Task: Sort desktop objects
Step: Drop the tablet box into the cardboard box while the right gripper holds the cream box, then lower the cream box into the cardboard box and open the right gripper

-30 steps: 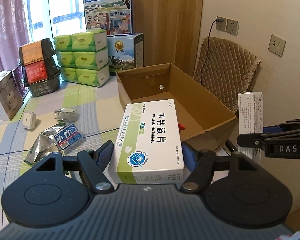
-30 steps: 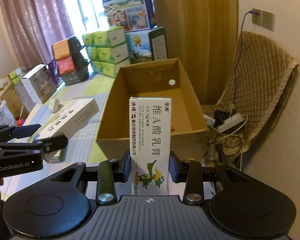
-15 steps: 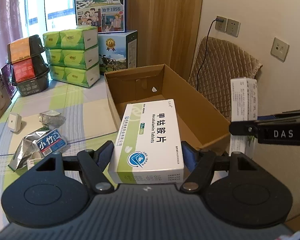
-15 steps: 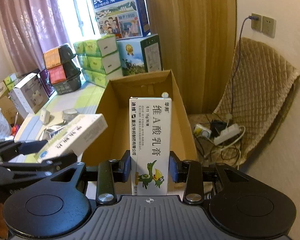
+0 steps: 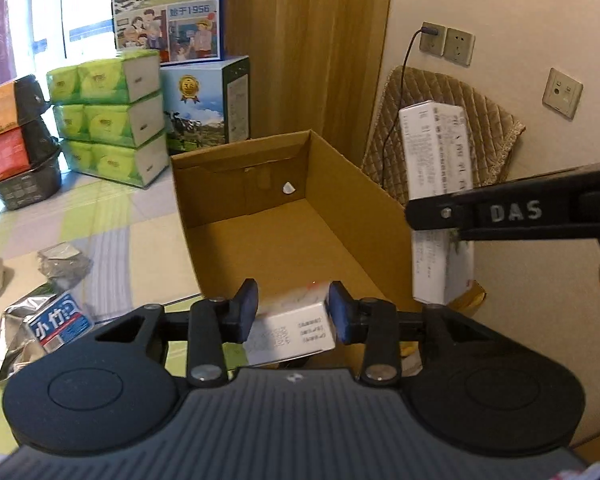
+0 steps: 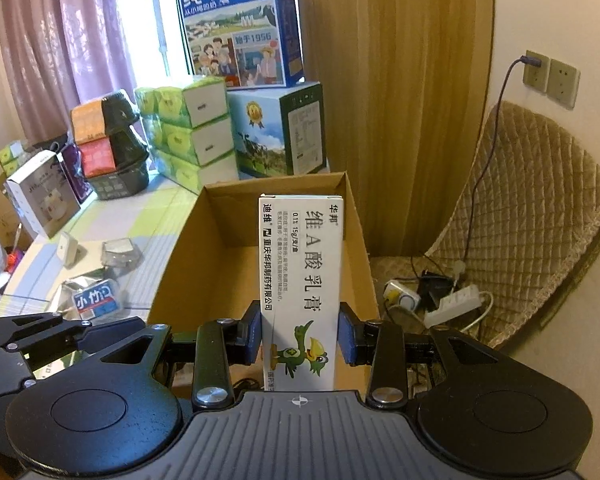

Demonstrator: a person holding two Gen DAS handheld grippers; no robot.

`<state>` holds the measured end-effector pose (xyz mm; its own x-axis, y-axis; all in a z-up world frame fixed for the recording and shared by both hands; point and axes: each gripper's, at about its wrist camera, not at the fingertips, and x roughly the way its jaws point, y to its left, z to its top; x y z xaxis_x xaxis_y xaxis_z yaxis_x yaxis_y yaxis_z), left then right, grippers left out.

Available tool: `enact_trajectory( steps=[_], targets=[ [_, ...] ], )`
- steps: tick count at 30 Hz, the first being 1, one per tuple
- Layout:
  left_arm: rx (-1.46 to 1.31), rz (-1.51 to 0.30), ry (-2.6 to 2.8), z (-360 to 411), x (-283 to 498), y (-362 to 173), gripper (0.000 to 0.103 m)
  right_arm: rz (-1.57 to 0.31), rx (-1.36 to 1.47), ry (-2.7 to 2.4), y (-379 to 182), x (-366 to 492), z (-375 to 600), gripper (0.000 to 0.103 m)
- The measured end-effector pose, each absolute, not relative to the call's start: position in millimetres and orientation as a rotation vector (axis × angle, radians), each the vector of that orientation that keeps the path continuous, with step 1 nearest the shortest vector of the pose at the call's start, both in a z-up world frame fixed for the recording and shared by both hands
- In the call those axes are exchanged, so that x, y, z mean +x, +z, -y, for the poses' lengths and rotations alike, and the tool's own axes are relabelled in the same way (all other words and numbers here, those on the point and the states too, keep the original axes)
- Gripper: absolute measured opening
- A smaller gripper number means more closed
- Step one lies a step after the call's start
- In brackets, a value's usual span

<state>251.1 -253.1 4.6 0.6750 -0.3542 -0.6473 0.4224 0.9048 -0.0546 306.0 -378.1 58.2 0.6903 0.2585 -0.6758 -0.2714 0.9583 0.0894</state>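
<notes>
Gripping an ointment box (image 6: 302, 292), right hand-held gripper (image 6: 299, 338); tablet box (image 5: 290, 326) blurred, seemingly loose.

The carton (image 6: 356, 248) at centre is plain brown. The box (image 6: 302, 280) before it is white with black print and a green bird. Upper left, the curtain (image 6: 60, 48) is mauve; the tissue packs (image 6: 188, 132) are lime green. The counter (image 6: 148, 216) is checked green and grey.

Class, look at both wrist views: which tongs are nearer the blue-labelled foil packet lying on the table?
Left. The left tongs hang just right of the foil packet; the right tongs hold an ointment box beyond the cardboard box.
</notes>
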Motion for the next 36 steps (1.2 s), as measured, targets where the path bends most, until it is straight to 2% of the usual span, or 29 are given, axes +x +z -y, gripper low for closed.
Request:
enact_trajectory(
  steps=[3,7,26,28,29,30,36],
  targets=[
    [0.079,-0.71,-0.45,248.6,253.0,2.2,0.036,-0.766,-0.019,0.296,50.3,312.0,377.2,0.035],
    [0.037,-0.717,-0.451,237.2,252.7,0.0,0.045,-0.783,-0.016,0.296,40.3,315.4,376.7,0.035],
    [0.019,-0.728,-0.392,202.6,252.6,-0.7,0.044,-0.813,-0.017,0.301,25.7,316.3,369.2,0.036],
    [0.016,-0.729,-0.388,198.9,251.2,-2.0,0.045,-0.813,-0.009,0.3,26.2,316.8,368.7,0.043],
    [0.014,-0.73,-0.386,197.1,250.4,-2.5,0.045,-0.809,-0.006,0.298,26.8,316.1,368.3,0.055],
    [0.011,-0.73,-0.384,195.2,249.6,-2.9,0.046,-0.804,-0.005,0.299,27.6,315.6,368.0,0.06],
    [-0.006,-0.734,-0.366,185.0,244.6,-2.4,0.048,-0.797,-0.005,0.301,32.9,307.1,369.2,0.061]
  ],
)
